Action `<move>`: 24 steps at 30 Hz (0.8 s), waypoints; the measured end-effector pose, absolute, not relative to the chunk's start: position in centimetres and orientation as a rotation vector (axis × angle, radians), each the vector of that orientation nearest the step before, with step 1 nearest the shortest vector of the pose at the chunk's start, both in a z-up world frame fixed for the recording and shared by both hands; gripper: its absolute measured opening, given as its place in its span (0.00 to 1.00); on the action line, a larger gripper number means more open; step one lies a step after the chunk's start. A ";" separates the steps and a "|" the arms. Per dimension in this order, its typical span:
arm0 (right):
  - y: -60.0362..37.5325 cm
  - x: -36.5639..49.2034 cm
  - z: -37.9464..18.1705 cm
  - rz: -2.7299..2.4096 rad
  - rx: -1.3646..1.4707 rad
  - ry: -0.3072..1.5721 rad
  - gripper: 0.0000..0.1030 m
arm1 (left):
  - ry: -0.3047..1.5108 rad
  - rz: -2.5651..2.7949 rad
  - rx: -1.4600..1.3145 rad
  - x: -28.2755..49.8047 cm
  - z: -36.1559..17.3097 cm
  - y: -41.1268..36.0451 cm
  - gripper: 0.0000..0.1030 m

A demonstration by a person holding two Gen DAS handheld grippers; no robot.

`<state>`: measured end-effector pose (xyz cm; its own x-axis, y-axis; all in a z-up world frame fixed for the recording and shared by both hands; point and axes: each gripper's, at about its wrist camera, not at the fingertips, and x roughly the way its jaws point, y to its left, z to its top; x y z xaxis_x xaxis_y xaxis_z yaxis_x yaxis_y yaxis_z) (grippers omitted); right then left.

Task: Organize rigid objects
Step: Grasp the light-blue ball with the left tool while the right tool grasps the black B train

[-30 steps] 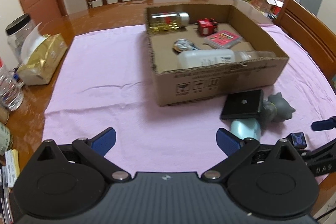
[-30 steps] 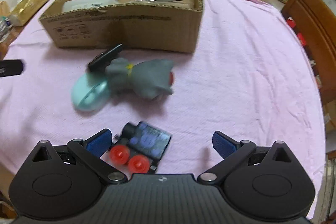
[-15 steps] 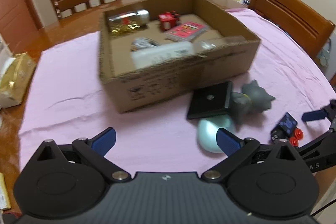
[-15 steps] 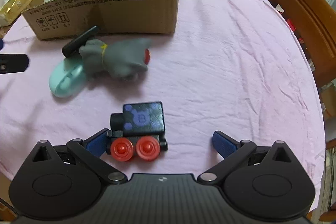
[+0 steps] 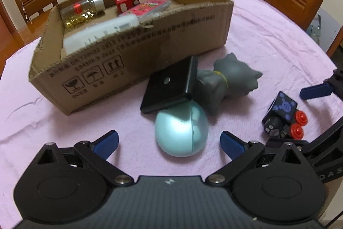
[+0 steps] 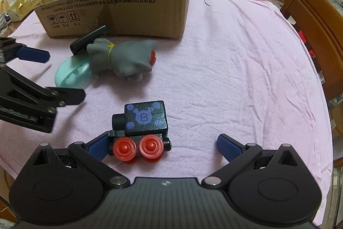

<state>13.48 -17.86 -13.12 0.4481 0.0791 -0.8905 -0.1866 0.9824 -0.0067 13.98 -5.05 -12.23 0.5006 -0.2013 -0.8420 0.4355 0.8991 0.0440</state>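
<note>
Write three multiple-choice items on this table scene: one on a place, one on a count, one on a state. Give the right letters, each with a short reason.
1. Where does the black plate lie?
A. inside the cardboard box
B. propped on the mint egg-shaped case and grey toy
C. flat on the cloth alone

2. How many red wheels show on the black toy train in the right wrist view?
A. two
B. four
C. none

3. How do the right gripper pads stand to the train?
A. clamped on it
B. apart, train between them
C. shut beside it

Answers: 1 B, the plate tilts over the mint egg-shaped case and grey toy, outside the cardboard box. 2 A, two wheels face the camera. 3 B, a gap shows on the train's right.
</note>
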 end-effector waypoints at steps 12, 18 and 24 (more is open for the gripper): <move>-17.9 13.7 -13.1 0.175 -0.114 1.086 1.00 | 0.958 -0.423 0.237 14.8 -12.9 -5.6 0.80; -17.9 13.7 -13.1 0.178 -0.116 1.086 1.00 | 0.942 -0.442 0.240 14.8 -12.6 -5.8 0.63; -17.9 13.7 -13.1 0.179 -0.116 1.081 1.00 | 0.936 -0.445 0.239 14.4 -12.4 -5.9 0.50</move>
